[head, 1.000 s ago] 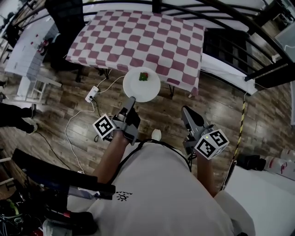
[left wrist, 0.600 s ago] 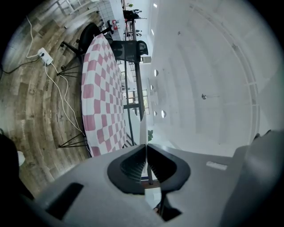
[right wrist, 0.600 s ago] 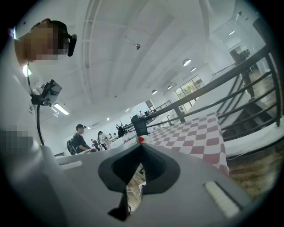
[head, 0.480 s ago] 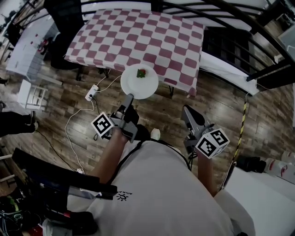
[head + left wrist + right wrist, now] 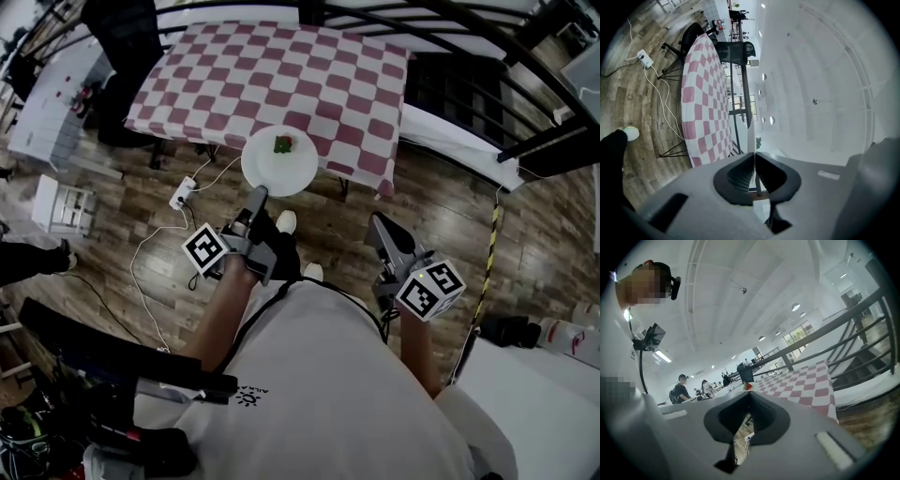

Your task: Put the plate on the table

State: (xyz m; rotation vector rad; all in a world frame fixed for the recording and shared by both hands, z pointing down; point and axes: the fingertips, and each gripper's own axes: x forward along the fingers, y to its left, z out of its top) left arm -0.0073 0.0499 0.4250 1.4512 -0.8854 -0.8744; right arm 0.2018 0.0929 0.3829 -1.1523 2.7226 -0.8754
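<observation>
Head view, left to right.

Left of centre: a white power strip (image 5: 178, 198) is lying on the wood floor (image 5: 112, 234), with its white cable (image 5: 150, 246) trailing across the boards toward the lower left.

Centre left: the left gripper (image 5: 260, 195) is pointing up the frame, with its marker cube (image 5: 204, 249) just to its lower left. Its jaws are pinching the near rim of the plate (image 5: 272, 171). In the left gripper view (image 5: 753, 157) the pads are sitting almost together, with the plate's thin white edge (image 5: 751, 140) running between them.

Centre: the plate is showing just above the frame's middle. It is overlapping the near edge of the table (image 5: 272, 75), which is covered in a red and white checked cloth. Part of the plate is lying over the cloth and part over the floor. I cannot tell whether it is resting on the table or being held above it. A small red and green piece of food (image 5: 282, 144) is sitting on the far part of the plate.

Centre right: the right gripper (image 5: 375, 223) is pointing up the frame, well apart from the plate. The right gripper view (image 5: 749, 395) is showing its jaws closed tip to tip with nothing between them. The table is appearing beyond them at the right.

Right: a dark railing (image 5: 525, 84) is crossing the upper right corner.
</observation>
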